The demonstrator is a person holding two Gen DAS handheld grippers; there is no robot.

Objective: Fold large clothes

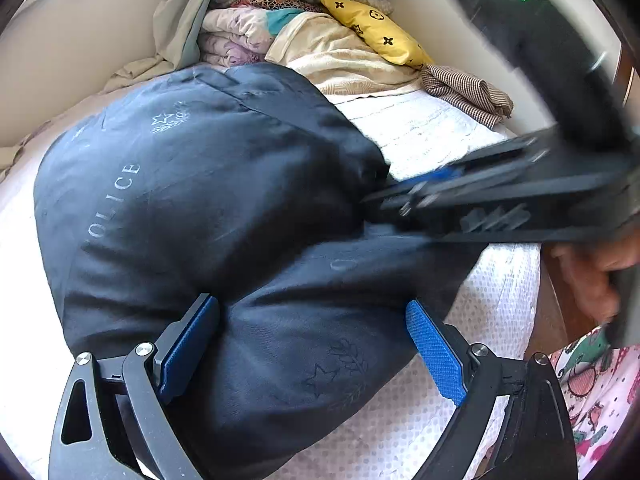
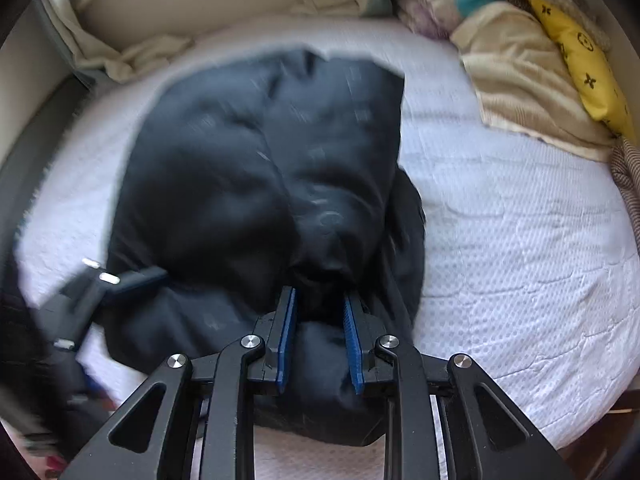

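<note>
Though bunched: one jacket [image 2: 256,184]; two grippers

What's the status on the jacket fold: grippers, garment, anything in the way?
Left gripper open, straddling dark padded jacket. Right gripper narrow, pinching jacket fabric. Jacket bunched on white mattress. Yellow pillow and bedding pile clear of it.

Open white mattress [image 2: 520,264] lies right of the dark jacket [image 2: 260,184], giving free passage there. The far end is blocked by stacked bedding [image 1: 256,28], a yellow pillow [image 2: 580,76] and a cream blanket [image 2: 516,92]; a wall [image 1: 80,40] bounds the left.
</note>
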